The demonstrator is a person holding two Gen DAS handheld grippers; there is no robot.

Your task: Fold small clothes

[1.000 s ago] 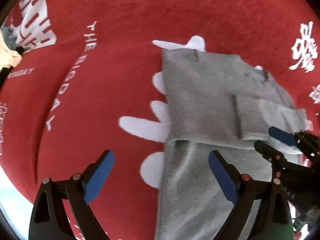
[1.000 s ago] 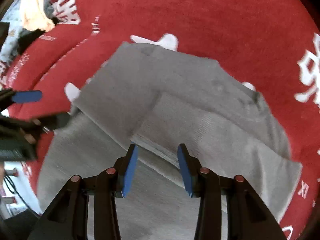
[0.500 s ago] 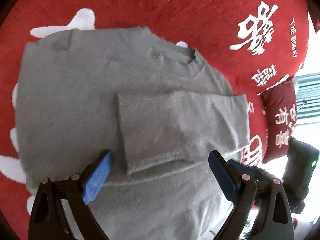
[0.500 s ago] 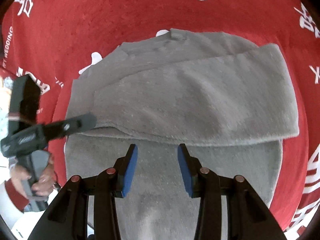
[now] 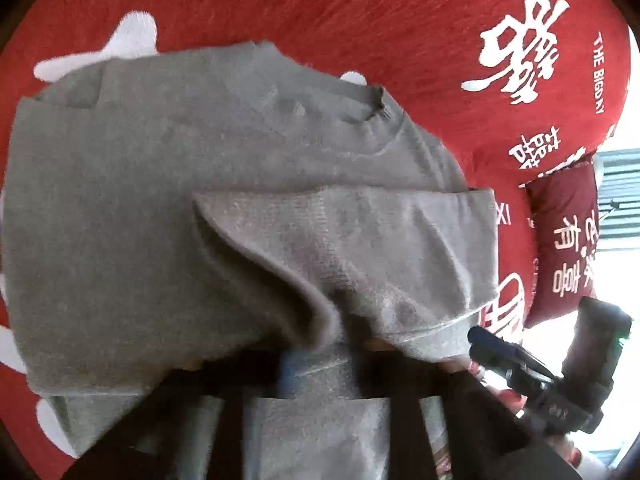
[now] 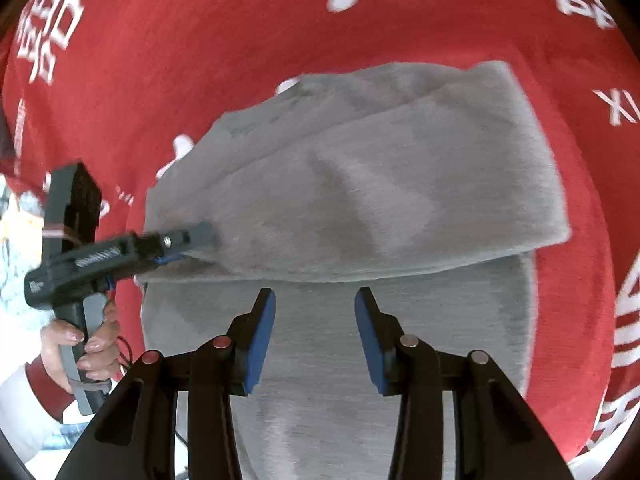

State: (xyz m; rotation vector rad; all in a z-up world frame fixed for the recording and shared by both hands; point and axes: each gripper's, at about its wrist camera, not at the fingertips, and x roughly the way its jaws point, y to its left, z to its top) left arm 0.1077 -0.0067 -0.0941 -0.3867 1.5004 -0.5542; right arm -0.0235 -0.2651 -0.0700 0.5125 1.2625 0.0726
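Observation:
A grey sweater point(image 5: 160, 208) lies on the red printed cloth point(image 5: 360, 20), with one sleeve point(image 5: 380, 240) folded across its body. My left gripper point(image 5: 320, 364) is shut on the sweater's folded edge, which bunches up over its fingers; it also shows in the right wrist view point(image 6: 192, 240), pinching the sweater point(image 6: 380, 184) at its left edge. My right gripper point(image 6: 315, 336) is open and empty, just above the lower part of the sweater. It shows at the right in the left wrist view point(image 5: 492, 348).
A red cushion point(image 5: 568, 240) with white characters lies at the right edge of the cloth. The hand holding the left gripper point(image 6: 88, 336) is at the left. White printed characters point(image 6: 44, 32) mark the cloth around the sweater.
My left gripper has moved onto the sweater and closed on its folded edge, lifting it into a bunch. My right gripper has stayed open over the lower part of the sweater.

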